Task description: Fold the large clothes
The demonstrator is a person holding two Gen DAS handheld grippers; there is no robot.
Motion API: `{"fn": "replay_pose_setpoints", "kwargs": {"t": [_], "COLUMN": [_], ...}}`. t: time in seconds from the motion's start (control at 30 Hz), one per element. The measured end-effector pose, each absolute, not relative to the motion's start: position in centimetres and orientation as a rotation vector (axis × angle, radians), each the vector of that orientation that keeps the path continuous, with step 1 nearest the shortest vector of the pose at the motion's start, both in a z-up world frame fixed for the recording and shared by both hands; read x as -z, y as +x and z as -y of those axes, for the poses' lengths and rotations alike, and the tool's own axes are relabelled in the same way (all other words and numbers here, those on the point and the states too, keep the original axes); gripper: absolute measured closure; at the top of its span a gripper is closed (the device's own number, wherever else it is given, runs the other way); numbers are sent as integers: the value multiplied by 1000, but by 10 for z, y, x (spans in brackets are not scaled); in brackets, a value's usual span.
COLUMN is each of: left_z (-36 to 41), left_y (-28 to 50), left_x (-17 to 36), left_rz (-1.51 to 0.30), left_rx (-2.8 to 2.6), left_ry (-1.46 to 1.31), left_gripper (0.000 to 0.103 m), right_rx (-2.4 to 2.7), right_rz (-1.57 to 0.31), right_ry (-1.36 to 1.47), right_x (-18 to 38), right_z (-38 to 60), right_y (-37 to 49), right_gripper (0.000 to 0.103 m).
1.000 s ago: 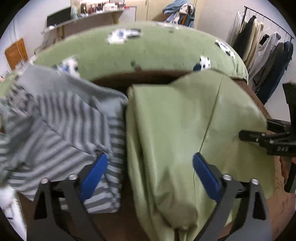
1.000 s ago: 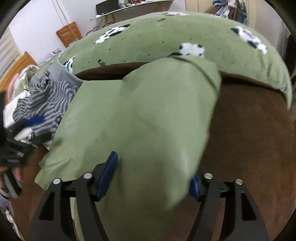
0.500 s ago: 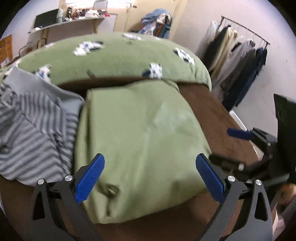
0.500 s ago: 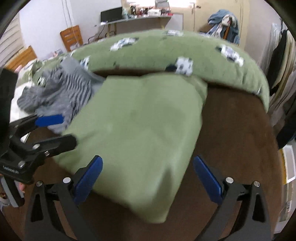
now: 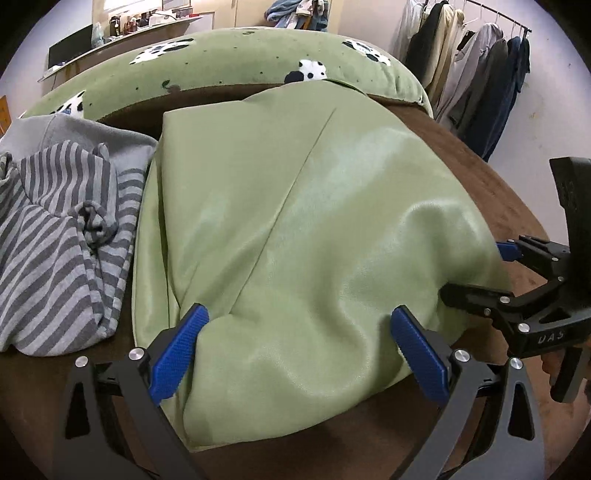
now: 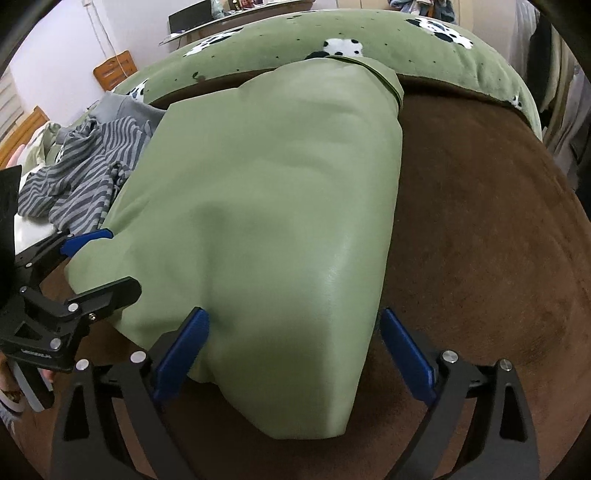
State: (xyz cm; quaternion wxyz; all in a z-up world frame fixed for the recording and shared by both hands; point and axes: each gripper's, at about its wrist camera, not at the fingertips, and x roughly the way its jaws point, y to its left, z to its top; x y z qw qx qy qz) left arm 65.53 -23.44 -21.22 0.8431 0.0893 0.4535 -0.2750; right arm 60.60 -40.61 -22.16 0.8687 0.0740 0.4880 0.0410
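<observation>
A large light-green garment (image 5: pixel 295 221) lies folded in a thick rectangle on the brown bed surface (image 6: pixel 480 221); it also shows in the right wrist view (image 6: pixel 277 221). My left gripper (image 5: pixel 299 354) is open, its blue pads on either side of the garment's near left edge. My right gripper (image 6: pixel 291 354) is open around the garment's near right corner. The right gripper also shows in the left wrist view (image 5: pixel 476 269), and the left gripper shows in the right wrist view (image 6: pixel 99 258), both at the garment's near edge.
A grey striped garment (image 5: pixel 62 240) lies crumpled to the left of the green one. A green cow-print quilt (image 5: pixel 240 59) is bunched along the far side. Clothes hang on a rack (image 5: pixel 480 74) at the right. A shelf (image 5: pixel 129 29) stands by the back wall.
Both grippers have moved back in close to the garment's near edge after pulling away half a second ago. The garment lies folded and flatter than one second ago.
</observation>
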Motion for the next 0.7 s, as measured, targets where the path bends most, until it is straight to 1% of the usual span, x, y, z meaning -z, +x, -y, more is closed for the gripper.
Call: {"fn": "replay_pose_setpoints", "kwargs": {"t": [0.17,0.3,0.5,0.6,0.7], "left_z": [240,245,240,227,216], "left_y": [657,656,637,610,580], "left_x": [212,193,127,85,57], "left_rz": [-944,-959,-893,-857,-825], "left_rx": [561,532,476,460,446], "left_ry": [212,212,226,203,205], "left_gripper": [7,7,7,6,7], "right_rx": [-70,-41,16,27,27], "right_rz": [-1025,-997,-907,-880,-857], "right_ry": [114,65,56,58,36], "right_x": [213,188,118,90,60], "right_z": [401,392,380,370,353], "right_y": [606,598,565,542,504], "right_gripper": [10,10,7,6,6]}}
